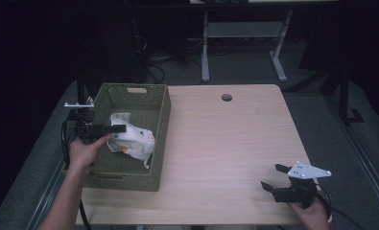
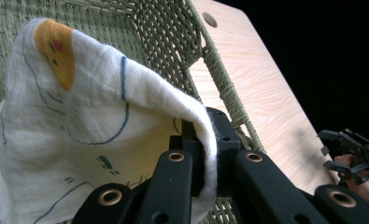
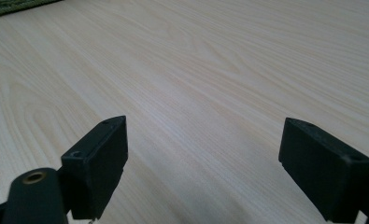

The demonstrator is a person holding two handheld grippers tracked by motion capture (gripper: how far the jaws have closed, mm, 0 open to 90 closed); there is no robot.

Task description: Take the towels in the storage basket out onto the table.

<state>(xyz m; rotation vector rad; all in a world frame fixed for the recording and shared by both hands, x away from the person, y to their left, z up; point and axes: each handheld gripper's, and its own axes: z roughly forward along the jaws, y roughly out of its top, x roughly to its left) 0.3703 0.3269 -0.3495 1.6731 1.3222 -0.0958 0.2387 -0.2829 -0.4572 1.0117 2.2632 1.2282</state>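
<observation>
A dim room surrounds a pale wooden table [image 1: 225,143], with dark floor, cables and the legs of another desk at the far side. A small round hole [image 1: 226,97] sits near the table's far edge.

On the left part of the table stands a green woven basket [image 1: 160,122], its far wall carrying a handle slot. Inside it lies a white cloth [image 1: 132,139] printed with thin blue lines and an orange patch, crumpled toward the middle and right of the basket floor.

The left gripper [image 1: 114,128] reaches in over the basket's left wall, held by the person's left hand [image 1: 84,153]. Its jaws are clamped on a fold of the cloth: in the left gripper view the fabric edge [image 2: 210,140] is pinched between the two black pads, and the rest of the cloth [image 2: 79,121] drapes up and away to the left, against the basket's woven wall [image 2: 173,37].

The right gripper [image 1: 276,176] rests low at the near right corner of the table, well apart from the basket, held by the right hand [image 1: 312,213]. Its jaws stand wide apart with nothing between them; the right gripper view shows bare wood grain [image 3: 196,93] between the two pads and a sliver of the basket [image 3: 14,7] at the far left.
</observation>
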